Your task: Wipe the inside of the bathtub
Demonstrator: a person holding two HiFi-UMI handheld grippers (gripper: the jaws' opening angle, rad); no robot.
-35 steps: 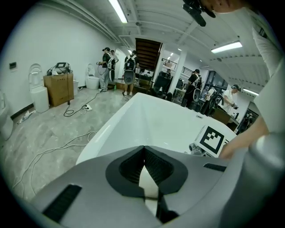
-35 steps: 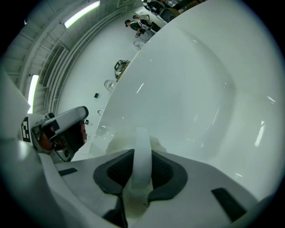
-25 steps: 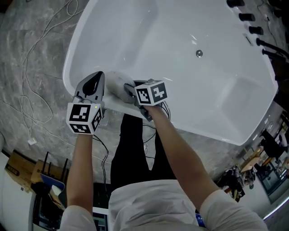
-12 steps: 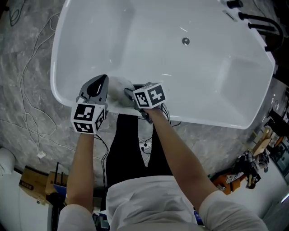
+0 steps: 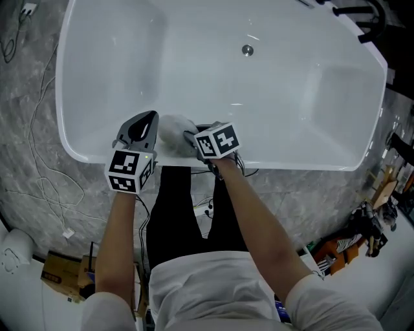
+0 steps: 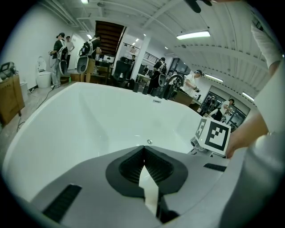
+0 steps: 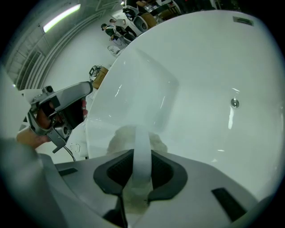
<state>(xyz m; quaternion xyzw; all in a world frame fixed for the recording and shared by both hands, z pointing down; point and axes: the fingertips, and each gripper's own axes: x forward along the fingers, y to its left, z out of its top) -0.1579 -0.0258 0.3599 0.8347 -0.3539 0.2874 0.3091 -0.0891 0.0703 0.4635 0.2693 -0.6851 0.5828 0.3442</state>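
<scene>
The white bathtub (image 5: 272,97) fills the upper head view, with its drain (image 5: 247,50) far from me. At the near rim my right gripper (image 5: 191,137) is shut on a pale wad of cloth (image 5: 174,128), which rests on the inner wall just below the rim. In the right gripper view the cloth (image 7: 119,137) bulges past the jaws, with the drain (image 7: 234,103) beyond. My left gripper (image 5: 143,123) hovers over the same rim just left of the cloth, shut and empty. Its jaws meet in the left gripper view (image 6: 143,165), which looks across the tub (image 6: 89,120).
Grey marble floor with loose white cables (image 5: 39,110) lies left of the tub. Black tap fittings (image 5: 362,19) stand at the far right rim. Boxes (image 5: 61,275) and clutter (image 5: 349,249) sit near my legs. Several people (image 6: 60,49) stand beyond the tub.
The head view has swung, so the tub now lies squarer across the frame. Both grippers and the cloth stay at the near rim, slightly farther from the tub's left end.
</scene>
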